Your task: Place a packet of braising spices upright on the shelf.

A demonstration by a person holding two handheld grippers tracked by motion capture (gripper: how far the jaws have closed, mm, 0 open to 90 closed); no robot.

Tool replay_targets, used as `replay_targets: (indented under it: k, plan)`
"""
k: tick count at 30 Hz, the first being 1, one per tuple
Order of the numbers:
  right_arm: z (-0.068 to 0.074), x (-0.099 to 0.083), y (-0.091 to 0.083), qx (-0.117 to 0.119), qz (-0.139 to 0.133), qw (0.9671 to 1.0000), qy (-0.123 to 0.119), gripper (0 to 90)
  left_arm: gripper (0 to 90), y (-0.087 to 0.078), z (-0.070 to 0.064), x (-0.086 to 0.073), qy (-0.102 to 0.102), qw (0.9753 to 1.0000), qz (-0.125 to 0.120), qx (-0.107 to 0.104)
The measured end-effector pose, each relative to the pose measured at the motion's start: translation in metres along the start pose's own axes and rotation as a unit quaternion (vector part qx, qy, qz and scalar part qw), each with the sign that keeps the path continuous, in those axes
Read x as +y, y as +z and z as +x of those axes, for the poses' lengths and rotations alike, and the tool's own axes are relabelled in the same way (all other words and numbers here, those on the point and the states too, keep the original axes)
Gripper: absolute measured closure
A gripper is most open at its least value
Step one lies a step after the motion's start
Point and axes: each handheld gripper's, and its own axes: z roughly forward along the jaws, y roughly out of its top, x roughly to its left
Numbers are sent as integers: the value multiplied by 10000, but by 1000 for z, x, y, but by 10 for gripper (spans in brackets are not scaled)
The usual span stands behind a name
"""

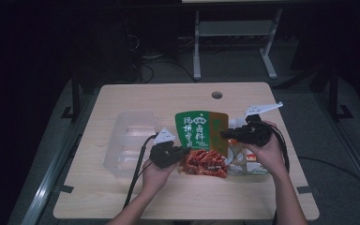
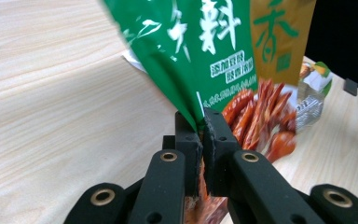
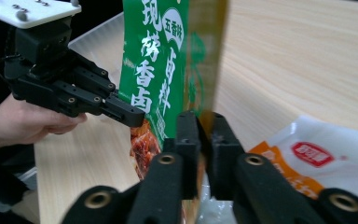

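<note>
Green snack pouch [image 1: 201,136] pinched both edges: left gripper [image 2: 201,140], right gripper [image 3: 204,140] (jaws clamped). Lifted, probably heading for clear bin [image 1: 122,136]; white packet [image 3: 317,154] left.

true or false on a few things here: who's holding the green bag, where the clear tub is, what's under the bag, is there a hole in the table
1. Both grippers are shut on the green snack bag. True: the left gripper pinches its green edge, the right gripper its gold edge.
2. The clear plastic container sits to the right of the bag. False: it sits to its left in the high view.
3. A white and orange packet lies on the table by the right gripper. True.
4. The bag lies flat and untouched. False: it is held up between the two grippers.
5. The table has a round hole near its far edge. True.
</note>
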Motion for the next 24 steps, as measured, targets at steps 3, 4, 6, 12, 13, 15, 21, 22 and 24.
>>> replay_targets:
  k: [3, 4, 6, 12, 13, 15, 21, 22, 24]
  plan:
    - [-3, -4, 11, 201, 80, 9997, 83, 726, 863, 0, -5, 1, 101, 9999, -28, -20]
    - [-3, -4, 16, 250, 137, 9996, 60, 706, 863, 0, -7, 1, 144, 9999, -38, -9]
    - [-1, -5, 24, 360, 227, 9991, 59, 696, 863, 0, -9, 2, 213, 9998, -26, 1]
    - [7, -4, 32, 423, 383, 9983, -123, 880, 850, -4, -10, -1, 182, 9998, -31, -32]
    - [7, -5, 32, 474, 377, 9981, -131, 886, 841, -5, -12, -1, 190, 9998, -19, -14]
    - [7, -5, 32, 507, 375, 9979, -138, 889, 805, -7, -14, -2, 263, 9996, 0, 68]
    - [12, -5, 30, 712, 345, 9967, -201, 892, 570, -17, -21, -5, 415, 9989, -41, 207]
    - [12, -5, 30, 712, 345, 9967, -201, 892, 570, -19, -23, -5, 435, 9987, -62, 251]
    - [14, -3, 30, 730, 330, 9965, -239, 892, 540, -22, -27, -7, 492, 9984, -95, 255]
